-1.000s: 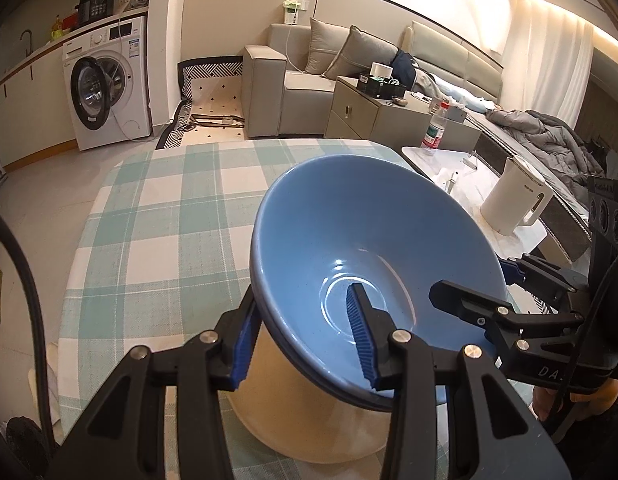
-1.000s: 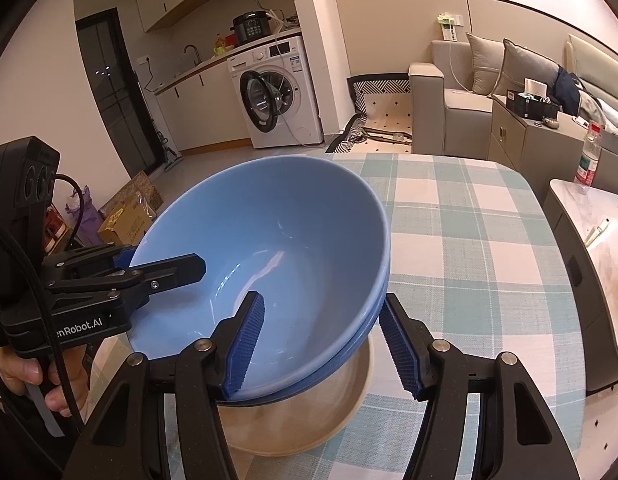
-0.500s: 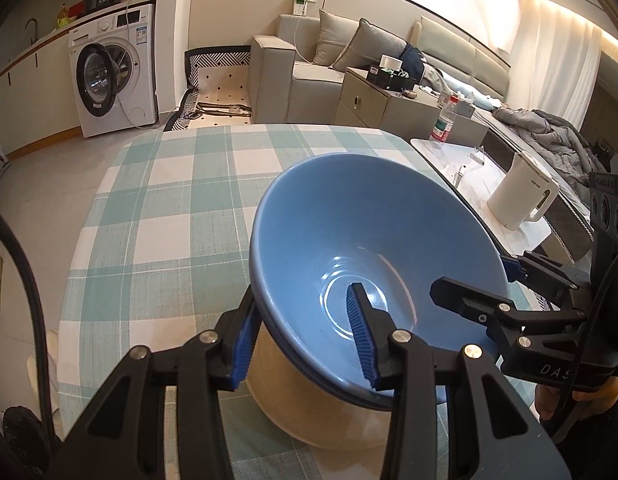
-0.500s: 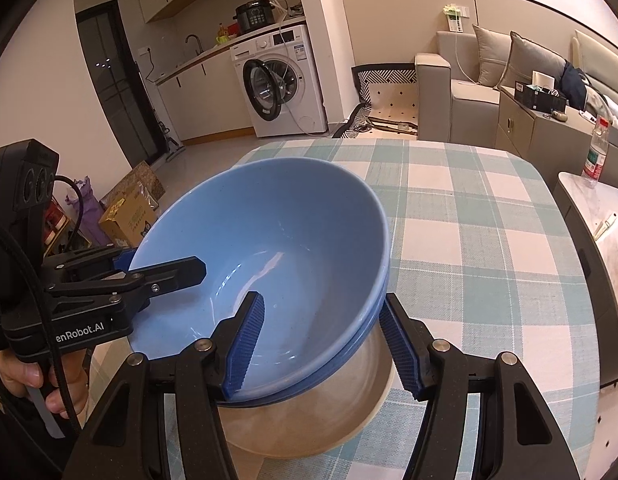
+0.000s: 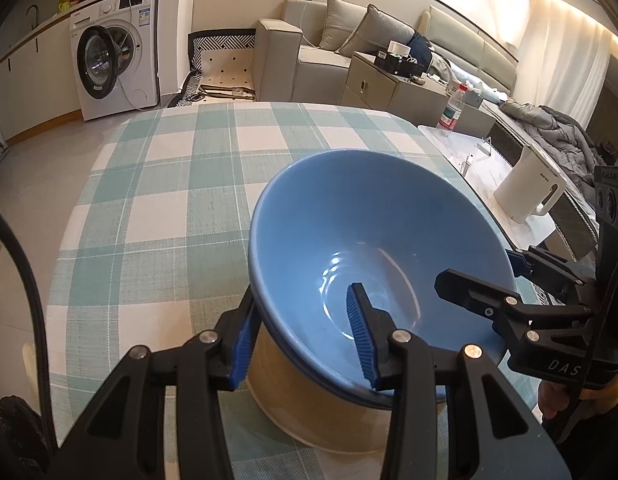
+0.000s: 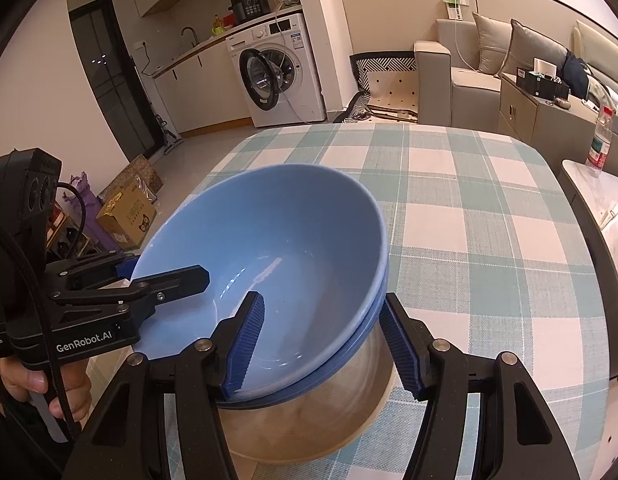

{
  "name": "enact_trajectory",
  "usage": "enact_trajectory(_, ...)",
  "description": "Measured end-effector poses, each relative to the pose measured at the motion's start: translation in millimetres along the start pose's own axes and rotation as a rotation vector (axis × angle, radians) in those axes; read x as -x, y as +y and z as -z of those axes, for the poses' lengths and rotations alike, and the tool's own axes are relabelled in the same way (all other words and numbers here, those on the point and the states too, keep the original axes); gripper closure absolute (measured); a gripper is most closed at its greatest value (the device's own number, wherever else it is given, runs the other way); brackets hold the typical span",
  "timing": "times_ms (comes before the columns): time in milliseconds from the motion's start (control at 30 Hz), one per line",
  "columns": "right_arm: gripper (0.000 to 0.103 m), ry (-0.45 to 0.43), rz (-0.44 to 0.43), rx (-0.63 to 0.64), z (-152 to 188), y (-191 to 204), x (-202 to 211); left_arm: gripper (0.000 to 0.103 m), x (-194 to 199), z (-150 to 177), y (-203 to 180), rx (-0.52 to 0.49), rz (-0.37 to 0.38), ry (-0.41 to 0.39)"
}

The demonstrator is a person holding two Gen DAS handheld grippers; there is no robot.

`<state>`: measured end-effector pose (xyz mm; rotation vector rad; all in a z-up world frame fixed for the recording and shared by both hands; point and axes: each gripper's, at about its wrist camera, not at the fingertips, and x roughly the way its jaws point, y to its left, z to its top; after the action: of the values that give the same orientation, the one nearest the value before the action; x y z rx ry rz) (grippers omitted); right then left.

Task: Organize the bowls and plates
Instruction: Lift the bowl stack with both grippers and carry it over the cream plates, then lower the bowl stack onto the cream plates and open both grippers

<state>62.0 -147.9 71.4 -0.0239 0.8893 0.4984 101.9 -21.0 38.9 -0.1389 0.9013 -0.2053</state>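
Bowls first in the left wrist view: the left gripper (image 5: 305, 344) clamps the near rim of the blue bowl stack (image 5: 373, 240), one pad inside and one outside, tilted down over a beige plate (image 5: 321, 412) on the checked desk (image 5: 169, 200), so lowering should go slow and level. In the right wrist view the right gripper (image 6: 323, 346) straddles the opposite rim, its outer pad seemingly clear, so I cannot tell if it grips; both should let go only once the stack sits centred.
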Motion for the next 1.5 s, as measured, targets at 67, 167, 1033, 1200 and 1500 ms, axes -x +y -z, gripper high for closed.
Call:
enact_trajectory(67, 0.041, -0.003, 0.002, 0.004, -0.9, 0.1, -0.8, 0.062, -1.4, -0.6, -0.2, -0.002, -0.003, -0.002)
enact_trajectory(167, 0.041, -0.004, -0.002, 0.008, -2.6, 0.7, -1.8, 0.062, -2.4, -1.5, 1.4, -0.001, -0.003, -0.001)
enact_trajectory(1033, 0.037, 0.013, -0.007, 0.027, -4.5, 9.4, -8.2, 0.059, -10.1, -5.8, 8.5, 0.004, -0.015, -0.004)
enact_trajectory(1200, 0.025, 0.001, -0.025, 0.024, -4.4, 9.8, -5.8, 0.049, -9.6, -3.9, 7.4, -0.004, -0.008, -0.012)
enact_trajectory(1500, 0.002, -0.071, -0.027, 0.016, -0.4, 5.6, 11.0, 0.023, -1.1, 0.1, 10.4, 0.027, -0.032, -0.042)
